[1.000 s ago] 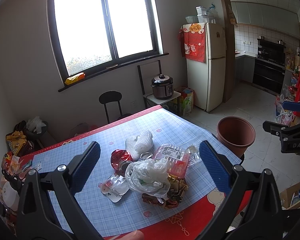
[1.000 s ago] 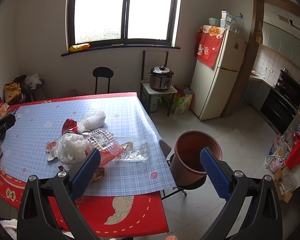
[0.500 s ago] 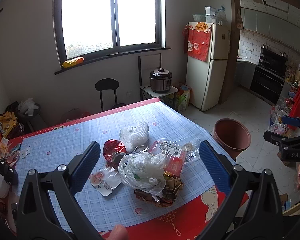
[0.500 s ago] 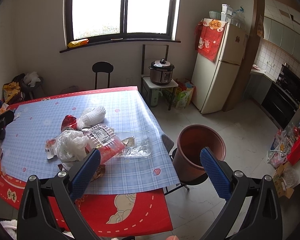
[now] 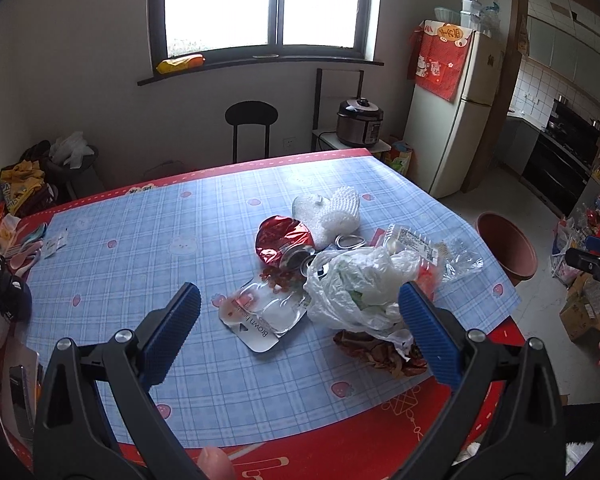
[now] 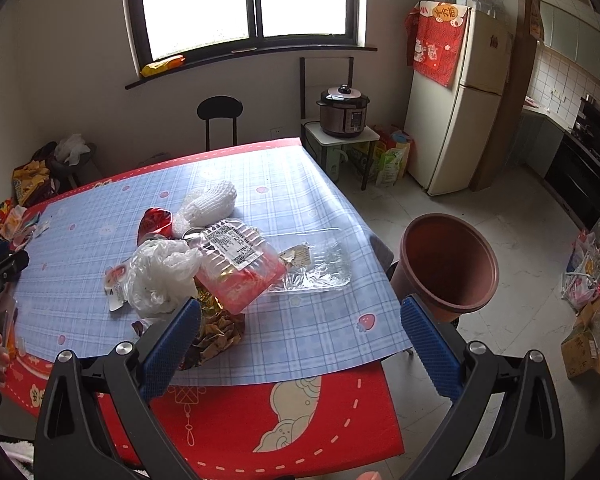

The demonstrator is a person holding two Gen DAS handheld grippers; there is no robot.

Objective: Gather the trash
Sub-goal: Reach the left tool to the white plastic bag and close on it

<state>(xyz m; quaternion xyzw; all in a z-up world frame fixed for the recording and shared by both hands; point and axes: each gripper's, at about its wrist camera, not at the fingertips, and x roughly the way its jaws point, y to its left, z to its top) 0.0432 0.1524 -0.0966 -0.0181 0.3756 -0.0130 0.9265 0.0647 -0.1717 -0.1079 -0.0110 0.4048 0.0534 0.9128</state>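
A heap of trash lies on the blue checked tablecloth (image 5: 148, 240): a crumpled white plastic bag (image 5: 356, 280), red foil with a can (image 5: 284, 240), white foam netting (image 5: 336, 210), a flat blister pack (image 5: 260, 316), brown wrappers (image 5: 376, 350) and a labelled clear tray (image 6: 236, 256). A clear plastic lid (image 6: 320, 266) lies toward the table's right edge. A brown bucket (image 6: 448, 264) stands beside the table. My left gripper (image 5: 300, 332) hangs open above the near side of the heap. My right gripper (image 6: 300, 344) is open over the table's front right corner. Both hold nothing.
A black stool (image 5: 252, 120), a rice cooker (image 5: 359, 122) on a small stand and a fridge (image 5: 452, 112) line the far wall. Snack bags (image 5: 20, 188) crowd the table's left end. Boxes and bags (image 6: 588, 320) sit on the floor at right.
Both grippers have come closer to the table and lower; the trash heap looks larger in both views. The left view has swung left. The jaws stayed open.
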